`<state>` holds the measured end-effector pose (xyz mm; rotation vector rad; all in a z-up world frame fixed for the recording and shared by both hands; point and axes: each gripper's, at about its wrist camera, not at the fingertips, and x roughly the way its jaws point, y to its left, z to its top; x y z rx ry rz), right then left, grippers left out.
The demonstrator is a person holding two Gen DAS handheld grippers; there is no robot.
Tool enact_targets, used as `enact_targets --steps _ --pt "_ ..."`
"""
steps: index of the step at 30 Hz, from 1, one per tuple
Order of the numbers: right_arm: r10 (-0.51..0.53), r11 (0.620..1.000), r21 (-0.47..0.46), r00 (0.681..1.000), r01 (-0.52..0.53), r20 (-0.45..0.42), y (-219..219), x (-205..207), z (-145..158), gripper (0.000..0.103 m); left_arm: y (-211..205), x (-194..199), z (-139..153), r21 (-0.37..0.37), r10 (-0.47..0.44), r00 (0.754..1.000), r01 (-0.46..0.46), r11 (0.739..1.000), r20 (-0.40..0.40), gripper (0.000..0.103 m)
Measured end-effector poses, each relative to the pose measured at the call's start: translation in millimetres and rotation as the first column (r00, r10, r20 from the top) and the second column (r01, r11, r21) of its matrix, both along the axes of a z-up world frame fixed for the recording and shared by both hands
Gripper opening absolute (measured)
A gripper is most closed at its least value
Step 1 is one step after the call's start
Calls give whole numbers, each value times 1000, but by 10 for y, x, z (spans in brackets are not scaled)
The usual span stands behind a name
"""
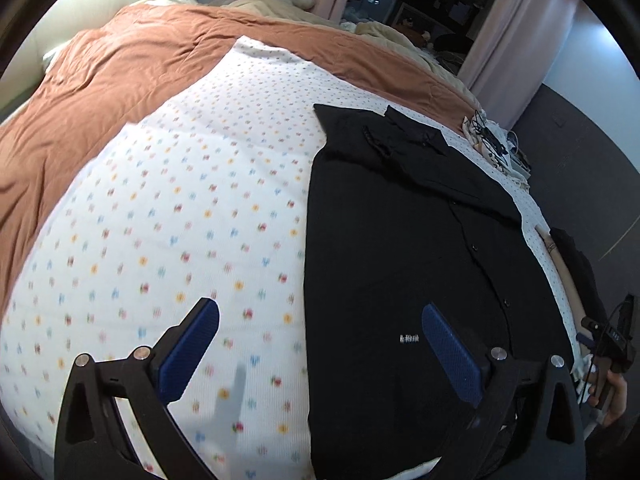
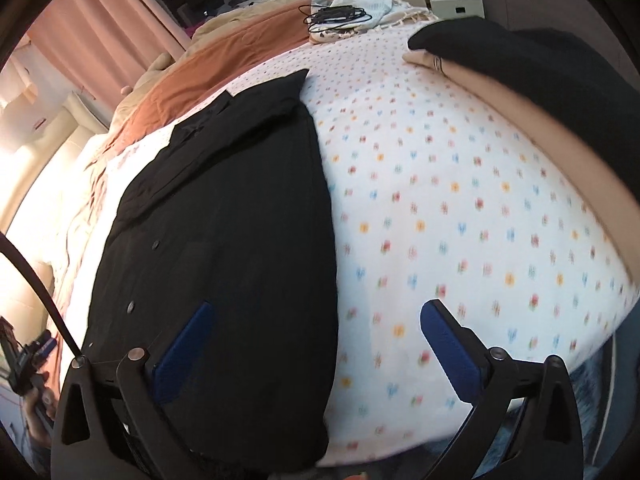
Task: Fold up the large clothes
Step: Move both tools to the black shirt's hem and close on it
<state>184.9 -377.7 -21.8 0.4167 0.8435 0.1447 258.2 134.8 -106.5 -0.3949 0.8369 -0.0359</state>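
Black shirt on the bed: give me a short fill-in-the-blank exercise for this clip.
1. The black shirt lies on a floral ___.
2. Both the left claw and the right claw are ___.
3. Beyond the floral sheet lies a blanket coloured ___.
4. The shirt front closes with ___.

Missing: sheet; open; orange-brown; buttons

One marking noted: a small white printed mark on the front of the black button-up shirt [image 1: 420,264], low on the panel, seen in the left wrist view. Its characters are too small and blurred to read. No other text, label, brand, number or sign is legible in either view.
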Motion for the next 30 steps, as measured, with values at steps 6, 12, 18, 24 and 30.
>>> enact_targets --steps 6,12,18,24,30 --pt "56 992 111 998 -54 -8 13 -320 -216 103 -81 -389 -151 -58 -6 1000 7 998 12 103" --pt "84 972 215 996 -90 37 -13 -623 -349 100 -127 -696 -223 -163 -23 999 30 986 49 97" --pt "72 968 238 996 -80 42 -39 -753 -484 77 -160 -827 -355 -199 -39 999 45 979 35 75" --pt "82 959 266 995 -93 53 38 -708 -552 76 -224 -755 -512 -237 -69 998 68 969 6 68" --pt "79 958 271 996 -89 48 86 -486 -651 76 -268 -534 -631 -239 -84 996 79 968 -8 68"
